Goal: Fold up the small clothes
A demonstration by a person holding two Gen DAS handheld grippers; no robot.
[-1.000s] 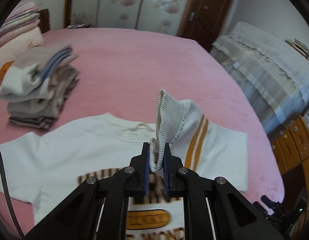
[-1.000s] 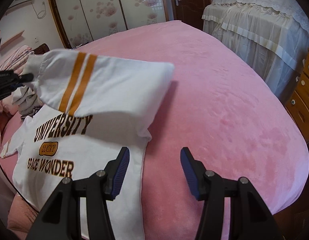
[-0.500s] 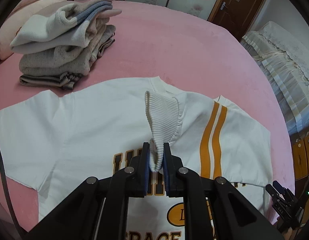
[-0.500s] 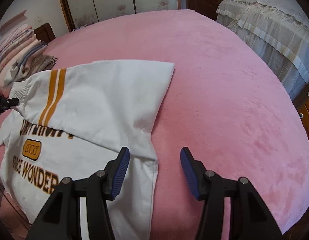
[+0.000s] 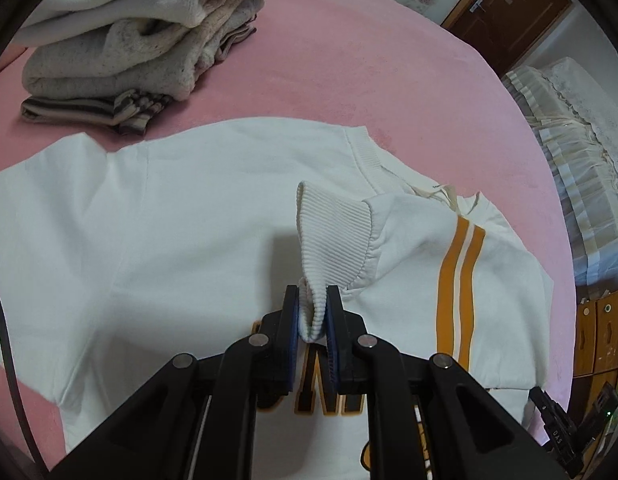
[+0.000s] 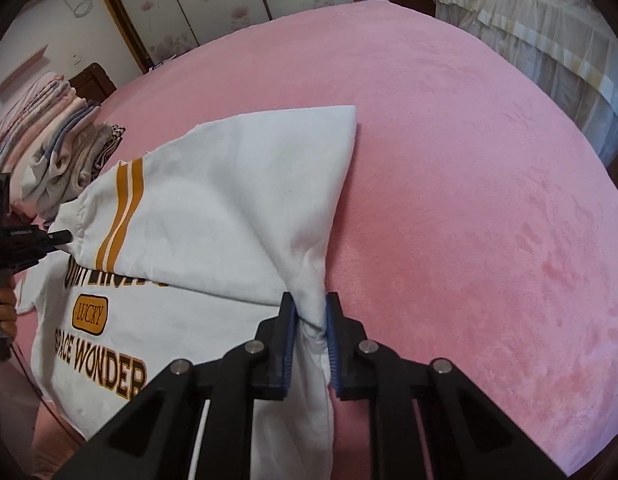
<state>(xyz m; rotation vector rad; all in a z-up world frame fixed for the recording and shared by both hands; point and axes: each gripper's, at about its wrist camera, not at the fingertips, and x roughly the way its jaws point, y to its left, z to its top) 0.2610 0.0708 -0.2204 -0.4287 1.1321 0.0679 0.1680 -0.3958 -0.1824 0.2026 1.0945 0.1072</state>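
**Sweatshirt sleeve folded across the chest, both grippers clamped on fabric**

A white sweatshirt point(image 6: 213, 312) is spread front-up on a pink bedspread point(image 6: 469, 184); brown and orange lettering, "LUCKY" and "SPACE WONDER", is seen on its chest. One sleeve point(image 5: 449, 280), marked by two orange stripes point(image 5: 459, 284), is laid over across the chest. Its ribbed cuff point(image 5: 333, 240) is pinched by the left gripper point(image 5: 313, 316), whose blue pads are pressed tightly onto the knit. The garment's side edge, where the folded sleeve meets the body, is gripped by the right gripper point(image 6: 311, 320); its jaws have just been closing, and a bunched ridge of white fabric is now squeezed between the pads. In the right wrist view the left gripper point(image 6: 65, 236) is seen at the far left, held by a hand point(image 6: 5, 308). The other sleeve point(image 5: 37, 200) is left lying flat and outstretched.

A stack of folded clothes point(image 5: 121, 64) is placed on the bedspread beyond the collar. A brown door point(image 5: 509, 12) and a lace-covered piece of furniture point(image 5: 581, 152) are visible beyond the bed.
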